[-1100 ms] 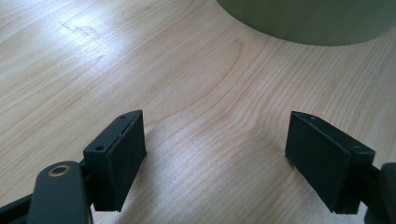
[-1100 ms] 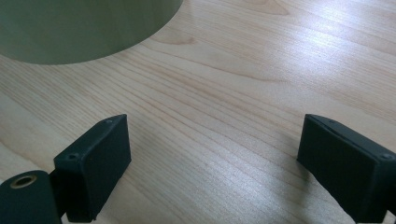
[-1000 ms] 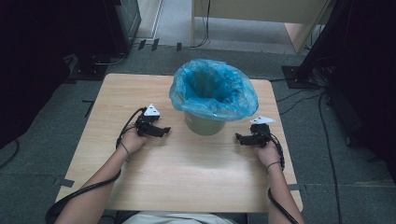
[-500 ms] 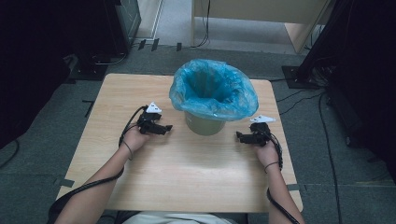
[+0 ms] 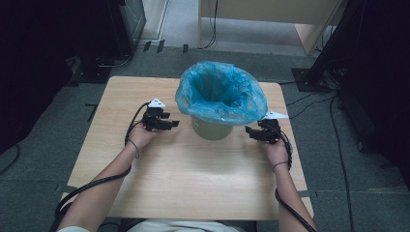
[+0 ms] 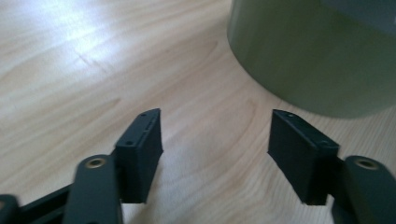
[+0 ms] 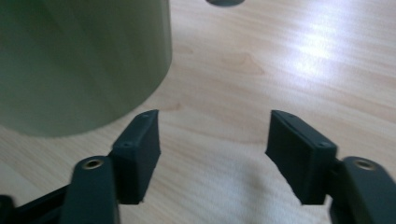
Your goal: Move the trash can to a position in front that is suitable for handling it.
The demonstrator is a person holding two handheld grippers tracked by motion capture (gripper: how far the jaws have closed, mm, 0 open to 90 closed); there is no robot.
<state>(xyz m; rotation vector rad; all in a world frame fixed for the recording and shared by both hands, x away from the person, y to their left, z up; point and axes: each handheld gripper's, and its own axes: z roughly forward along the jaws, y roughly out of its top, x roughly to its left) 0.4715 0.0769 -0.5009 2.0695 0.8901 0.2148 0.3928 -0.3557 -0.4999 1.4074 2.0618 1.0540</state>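
- Bin (image 5: pixel 211 126) lined with a blue bag (image 5: pixel 220 92) stands toward the far edge of the wooden surface (image 5: pixel 193 179) in the high view, midway between its side edges; left claw (image 5: pixel 170 123) and right claw (image 5: pixel 249 131) flank it, both near but apart from it.
- Left gripper view: jaws fairly wide, just been closing, bare wood between; bin (image 6: pixel 313 56) ahead.
- Right gripper view: jaws likewise apart, closing, gripping nothing; bin (image 7: pixel 79 60) beside them.
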